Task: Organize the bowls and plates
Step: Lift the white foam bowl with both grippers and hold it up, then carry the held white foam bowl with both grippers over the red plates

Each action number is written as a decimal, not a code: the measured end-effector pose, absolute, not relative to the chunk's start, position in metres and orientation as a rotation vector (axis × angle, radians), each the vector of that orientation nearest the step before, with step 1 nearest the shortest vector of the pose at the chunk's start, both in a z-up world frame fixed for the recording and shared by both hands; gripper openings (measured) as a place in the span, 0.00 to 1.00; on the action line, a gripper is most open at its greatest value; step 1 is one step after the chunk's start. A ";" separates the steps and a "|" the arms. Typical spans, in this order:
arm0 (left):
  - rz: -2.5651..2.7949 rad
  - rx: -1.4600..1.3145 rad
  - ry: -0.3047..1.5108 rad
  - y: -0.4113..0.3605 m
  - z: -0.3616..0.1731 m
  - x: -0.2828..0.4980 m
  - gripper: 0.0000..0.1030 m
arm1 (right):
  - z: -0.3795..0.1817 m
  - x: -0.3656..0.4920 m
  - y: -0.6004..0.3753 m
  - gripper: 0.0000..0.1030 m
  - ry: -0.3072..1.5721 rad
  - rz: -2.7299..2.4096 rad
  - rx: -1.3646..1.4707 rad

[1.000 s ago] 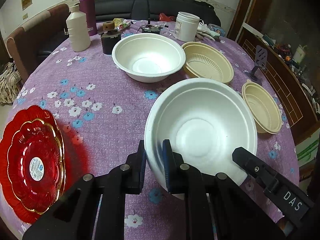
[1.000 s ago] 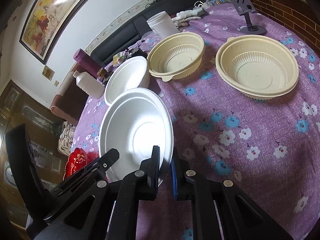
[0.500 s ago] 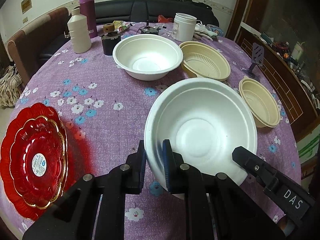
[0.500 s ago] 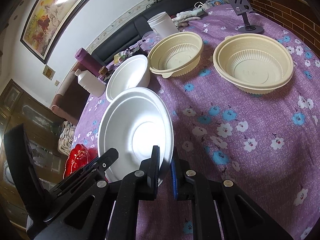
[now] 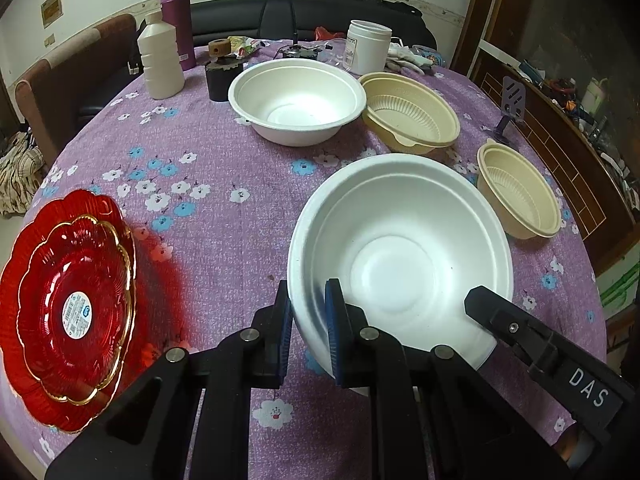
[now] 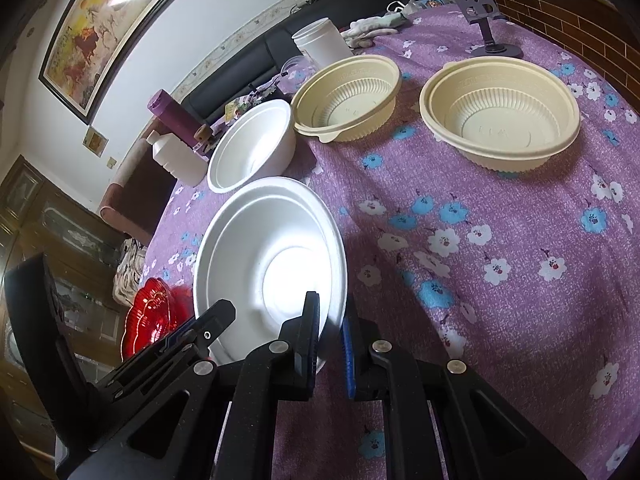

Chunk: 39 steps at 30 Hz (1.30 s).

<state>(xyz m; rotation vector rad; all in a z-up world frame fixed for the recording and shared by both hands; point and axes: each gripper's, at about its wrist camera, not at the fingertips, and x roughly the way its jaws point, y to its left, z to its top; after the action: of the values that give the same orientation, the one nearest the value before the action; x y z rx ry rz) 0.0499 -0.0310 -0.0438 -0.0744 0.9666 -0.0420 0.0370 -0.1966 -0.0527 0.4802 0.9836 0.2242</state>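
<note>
A smooth white foam bowl [image 5: 400, 248], round and empty, is pinched at its near rim by both grippers; the left gripper [image 5: 308, 328] and the right gripper [image 6: 331, 328] each have jaws nearly closed on the thin wall; beyond it sit a second white bowl [image 5: 297, 100] and two ribbed cream bowls [image 5: 412, 110], empty; left of it, stacked scalloped red glass plates [image 5: 68, 304]; all on a purple floral tablecloth [image 5: 208, 168].

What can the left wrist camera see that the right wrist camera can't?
Only the left wrist view shows the round label sticker on the stacked red plates.

Only the right wrist view shows the framed painting on the wall.

Both show the white foam bowl, clamped at its rim by the left hand-held gripper and the right hand-held gripper, plus another white bowl and two beige bowls.
</note>
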 end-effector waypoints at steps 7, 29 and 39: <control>-0.038 -0.085 0.962 -0.025 -0.042 0.046 0.13 | -0.051 0.036 -0.190 0.10 0.982 0.233 0.462; -0.005 -0.113 0.931 -0.001 -0.031 0.027 0.13 | -0.040 0.032 -0.166 0.10 0.970 0.281 0.418; 0.011 -0.125 0.915 0.010 -0.024 0.019 0.13 | -0.035 0.032 -0.156 0.10 0.962 0.308 0.406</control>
<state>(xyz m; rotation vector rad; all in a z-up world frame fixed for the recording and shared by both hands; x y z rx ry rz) 0.0194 0.0097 -0.0243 -0.1253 0.9154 0.0111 0.0318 -0.1561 -0.0347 0.4061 0.9619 0.3081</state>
